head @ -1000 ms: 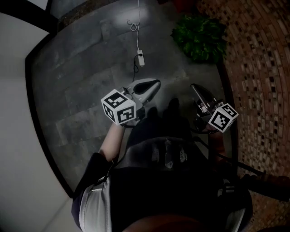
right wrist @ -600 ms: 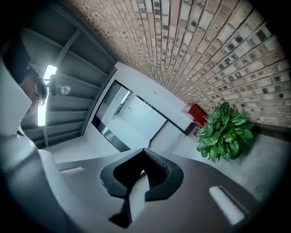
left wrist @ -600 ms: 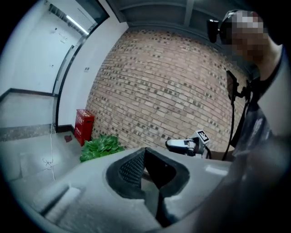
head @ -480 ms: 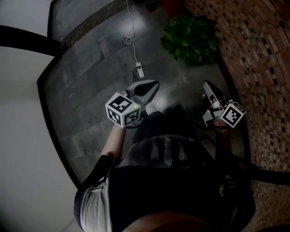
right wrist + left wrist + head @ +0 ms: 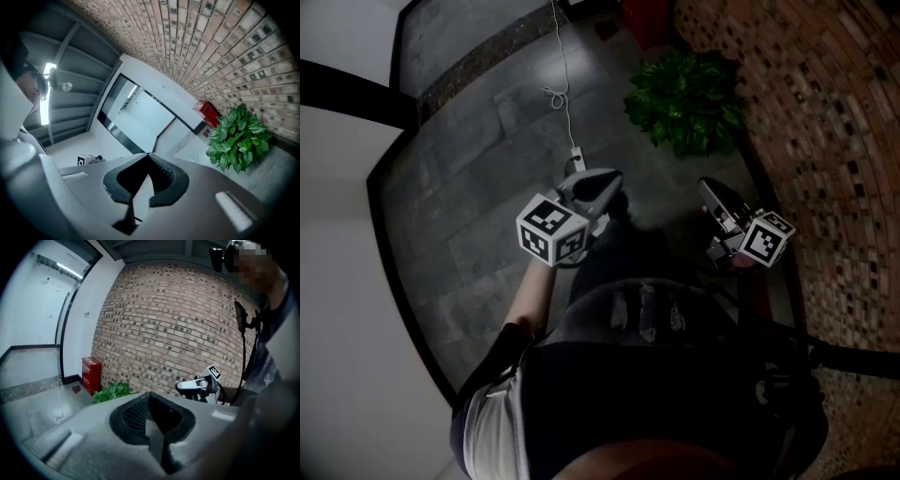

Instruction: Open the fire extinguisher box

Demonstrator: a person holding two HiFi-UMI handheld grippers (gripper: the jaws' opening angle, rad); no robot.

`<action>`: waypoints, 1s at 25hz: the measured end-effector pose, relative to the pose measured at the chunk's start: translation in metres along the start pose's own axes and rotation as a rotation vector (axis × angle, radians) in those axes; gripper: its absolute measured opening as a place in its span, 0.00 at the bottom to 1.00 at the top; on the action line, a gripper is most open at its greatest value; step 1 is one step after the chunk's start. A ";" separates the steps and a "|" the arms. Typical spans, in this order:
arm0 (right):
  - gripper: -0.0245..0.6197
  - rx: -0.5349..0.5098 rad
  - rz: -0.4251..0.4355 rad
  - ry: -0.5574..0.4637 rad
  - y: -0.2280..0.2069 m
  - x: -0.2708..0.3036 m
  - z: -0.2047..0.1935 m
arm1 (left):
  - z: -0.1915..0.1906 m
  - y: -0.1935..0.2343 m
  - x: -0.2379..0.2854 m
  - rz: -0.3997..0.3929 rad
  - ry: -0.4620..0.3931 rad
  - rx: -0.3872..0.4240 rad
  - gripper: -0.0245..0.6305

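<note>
Red fire extinguisher box (image 5: 91,374) is spotted behind the green plant (image 5: 111,392); mottled tan-brown brick wall (image 5: 178,324) beside it, grey slabbed floor (image 5: 478,178) before it; marker cube (image 5: 551,230) is patterned black-and-white.

Red box (image 5: 645,19) just behind plant (image 5: 684,98): cut off by top edge in head view; front lettering too small to read. Cord (image 5: 562,84) left of plant runs off top edge. Plant's base hidden under leaves.

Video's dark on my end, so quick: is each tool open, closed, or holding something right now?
Left tool: closed, holding nothing.
Right tool: closed, holding nothing.
</note>
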State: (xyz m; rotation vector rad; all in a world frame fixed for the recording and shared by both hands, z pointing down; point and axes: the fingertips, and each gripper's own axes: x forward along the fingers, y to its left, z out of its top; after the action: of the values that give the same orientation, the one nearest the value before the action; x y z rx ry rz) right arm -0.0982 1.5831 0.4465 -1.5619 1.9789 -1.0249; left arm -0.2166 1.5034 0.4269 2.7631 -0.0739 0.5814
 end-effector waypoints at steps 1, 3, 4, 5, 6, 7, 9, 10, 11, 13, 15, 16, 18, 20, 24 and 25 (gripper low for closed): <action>0.04 -0.017 -0.012 0.017 -0.001 0.007 0.001 | 0.002 0.010 0.001 -0.002 -0.007 -0.007 0.04; 0.04 -0.046 -0.036 0.036 -0.006 0.024 0.004 | 0.006 0.033 0.003 -0.008 -0.022 -0.020 0.04; 0.04 -0.056 -0.044 0.044 -0.008 0.035 0.007 | 0.010 0.046 0.004 -0.011 -0.031 -0.024 0.04; 0.04 -0.061 -0.052 0.056 -0.010 0.048 0.009 | 0.014 0.059 0.004 -0.012 -0.042 -0.028 0.04; 0.04 -0.064 -0.059 0.071 -0.011 0.063 0.012 | 0.018 0.074 0.003 -0.008 -0.053 -0.028 0.04; 0.04 -0.065 -0.062 0.084 -0.011 0.082 0.014 | 0.022 0.090 0.002 0.002 -0.061 -0.020 0.04; 0.04 -0.071 -0.053 0.111 -0.007 0.128 0.017 | 0.030 0.126 -0.005 0.039 -0.064 0.030 0.04; 0.04 -0.080 -0.041 0.128 -0.001 0.155 0.018 | 0.035 0.145 -0.010 0.053 -0.064 0.059 0.04; 0.04 -0.094 -0.026 0.146 0.007 0.182 0.019 | 0.039 0.162 -0.016 0.057 -0.067 0.074 0.04; 0.04 -0.127 0.000 0.181 0.023 0.231 0.018 | 0.046 0.192 -0.031 0.047 -0.088 0.046 0.04; 0.04 -0.164 0.005 0.208 0.034 0.274 0.017 | 0.053 0.225 -0.046 0.054 -0.112 0.006 0.04; 0.04 -0.187 0.001 0.222 0.038 0.293 0.016 | 0.057 0.243 -0.053 0.076 -0.119 0.007 0.04; 0.04 -0.240 -0.010 0.253 0.044 0.322 0.017 | 0.066 0.275 -0.064 0.132 -0.125 0.039 0.04; 0.04 -0.283 -0.015 0.288 0.050 0.339 0.016 | 0.072 0.295 -0.074 0.159 -0.136 0.055 0.04; 0.04 -0.316 -0.030 0.336 0.049 0.357 0.015 | 0.071 0.314 -0.084 0.164 -0.172 0.016 0.04; 0.04 -0.326 -0.033 0.342 0.048 0.362 0.017 | 0.070 0.319 -0.084 0.167 -0.175 0.012 0.04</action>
State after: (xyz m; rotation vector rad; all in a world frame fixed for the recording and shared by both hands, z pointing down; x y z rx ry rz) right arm -0.2199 1.2385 0.4417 -1.6761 2.4633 -1.0838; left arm -0.3031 1.1778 0.4261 2.8312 -0.3442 0.3797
